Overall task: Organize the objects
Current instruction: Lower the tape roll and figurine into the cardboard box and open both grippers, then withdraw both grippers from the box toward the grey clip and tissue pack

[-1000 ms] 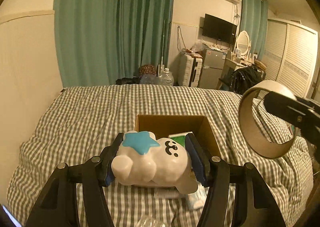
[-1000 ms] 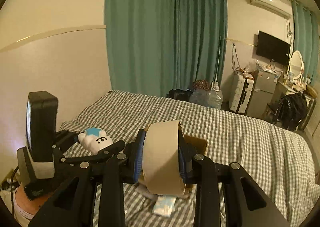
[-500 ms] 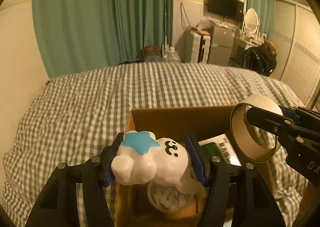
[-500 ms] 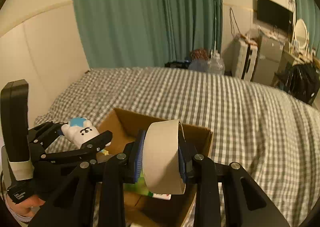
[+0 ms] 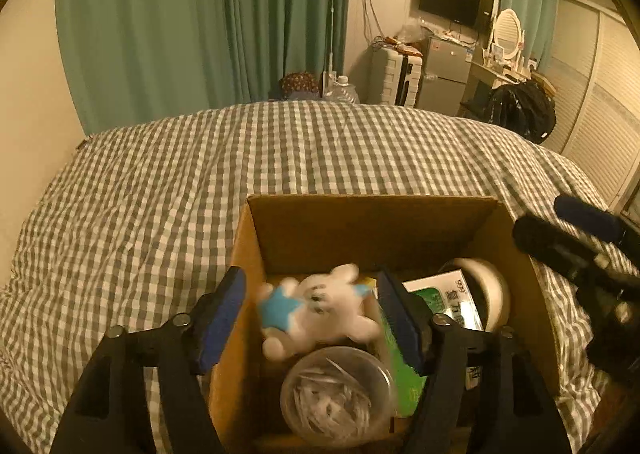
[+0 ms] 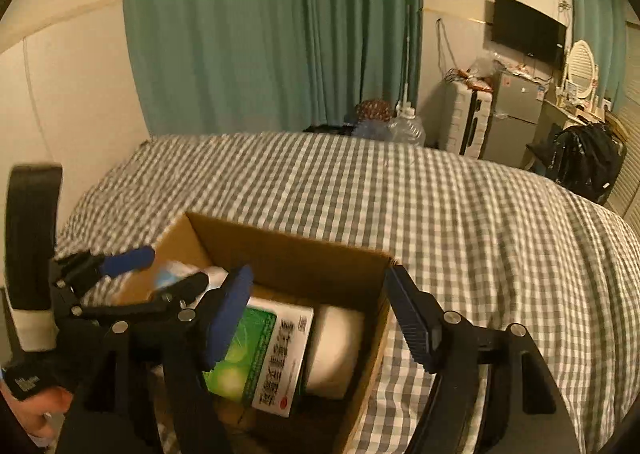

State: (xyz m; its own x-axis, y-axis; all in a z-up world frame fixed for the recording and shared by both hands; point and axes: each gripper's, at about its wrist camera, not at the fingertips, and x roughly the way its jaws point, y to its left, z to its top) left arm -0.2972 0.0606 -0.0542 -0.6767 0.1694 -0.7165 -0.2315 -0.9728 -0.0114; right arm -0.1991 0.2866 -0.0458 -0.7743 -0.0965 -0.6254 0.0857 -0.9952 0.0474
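Both grippers released over the open brown cardboard box (image 5: 360, 230): left gripper (image 5: 316, 318) spread, white plush toy with blue star (image 5: 320, 310) dropping in; right gripper (image 6: 320, 314) spread, cream tape roll (image 6: 336, 350) already inside beside green-and-white carton (image 6: 260, 354).

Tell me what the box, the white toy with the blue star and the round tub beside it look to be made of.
Box: brown cardboard, matte, with raw cut edges.
White toy: blurred; it looks like smooth, glossy moulded vinyl or plastic, but the blur leaves that open.
Round tub: clear plastic, since the pale shredded contents show through its wall.
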